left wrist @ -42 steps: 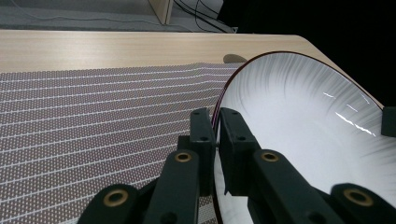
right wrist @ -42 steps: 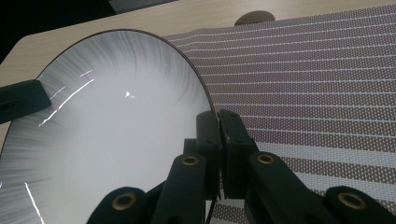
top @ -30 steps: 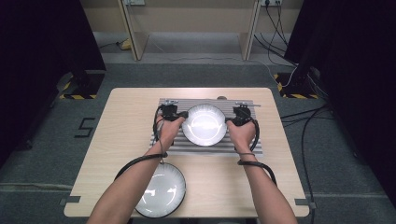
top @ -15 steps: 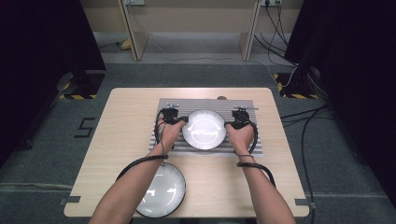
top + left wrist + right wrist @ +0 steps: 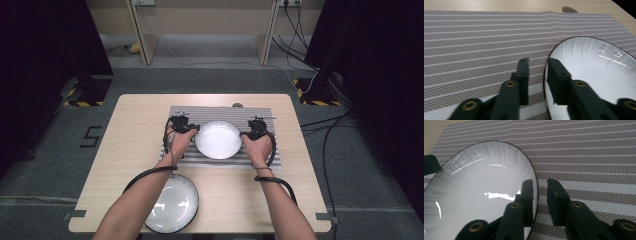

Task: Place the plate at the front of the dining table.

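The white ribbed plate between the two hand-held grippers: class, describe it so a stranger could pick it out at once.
On the pale wooden table lies a grey striped woven placemat. The white ribbed plate sits at its centre. Unlike the glossy, smoother plate at the table's near edge, it rests on the mat.

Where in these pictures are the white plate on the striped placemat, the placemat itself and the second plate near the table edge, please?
white plate (image 5: 218, 139): high view, its centre.
striped placemat (image 5: 474, 40): left gripper view, bare weave.
second plate (image 5: 175, 206): high view, its centre.
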`<state>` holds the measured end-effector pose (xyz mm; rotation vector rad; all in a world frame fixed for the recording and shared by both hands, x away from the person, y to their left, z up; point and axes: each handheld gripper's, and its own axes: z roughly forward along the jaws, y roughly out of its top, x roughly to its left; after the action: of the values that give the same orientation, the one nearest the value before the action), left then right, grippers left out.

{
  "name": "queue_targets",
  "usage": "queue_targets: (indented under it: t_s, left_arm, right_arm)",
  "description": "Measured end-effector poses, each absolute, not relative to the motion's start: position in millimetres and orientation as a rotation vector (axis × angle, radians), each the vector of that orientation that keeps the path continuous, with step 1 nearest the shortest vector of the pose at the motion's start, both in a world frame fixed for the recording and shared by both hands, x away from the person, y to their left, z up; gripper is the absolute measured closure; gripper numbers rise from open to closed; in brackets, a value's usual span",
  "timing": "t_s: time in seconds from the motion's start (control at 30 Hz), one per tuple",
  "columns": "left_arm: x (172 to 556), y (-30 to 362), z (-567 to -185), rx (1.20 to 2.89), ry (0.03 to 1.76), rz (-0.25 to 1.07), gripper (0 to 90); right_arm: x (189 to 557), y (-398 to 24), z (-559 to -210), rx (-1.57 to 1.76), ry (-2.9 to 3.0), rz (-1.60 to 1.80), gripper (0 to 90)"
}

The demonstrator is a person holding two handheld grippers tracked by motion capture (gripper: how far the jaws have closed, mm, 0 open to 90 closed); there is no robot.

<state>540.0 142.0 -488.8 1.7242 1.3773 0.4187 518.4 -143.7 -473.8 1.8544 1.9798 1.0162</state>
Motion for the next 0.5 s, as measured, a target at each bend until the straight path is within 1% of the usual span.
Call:
queue_targets:
  t_s: [0.07,0.13,0.2,0.27,0.33,0.5]
  left_arm:
    - [538,150,-483,1.726,1.348,0.443,55.7]
    - [533,162,-477,1.728,1.332,0.446,50.8]
    - [527,172,-472,1.737,1.31,0.454,47.3]
    - [517,185,-469,1.768,1.295,0.405,43.7]
    - [506,198,-468,1.764,1.268,0.383,42.9]
    - [481,231,-466,1.745,1.282,0.359,41.7]
  right_arm:
    - [516,-147,-472,1.844,1.977,1.029,67.4]
    - [512,-151,-470,1.832,1.97,1.05,62.4]
    - [506,-156,-468,1.828,1.97,1.059,61.2]
    - [500,-162,-467,1.832,1.966,1.072,58.9]
    - [490,-167,-467,1.831,1.965,1.092,57.3]
    - [470,-178,-469,1.82,1.969,1.105,55.6]
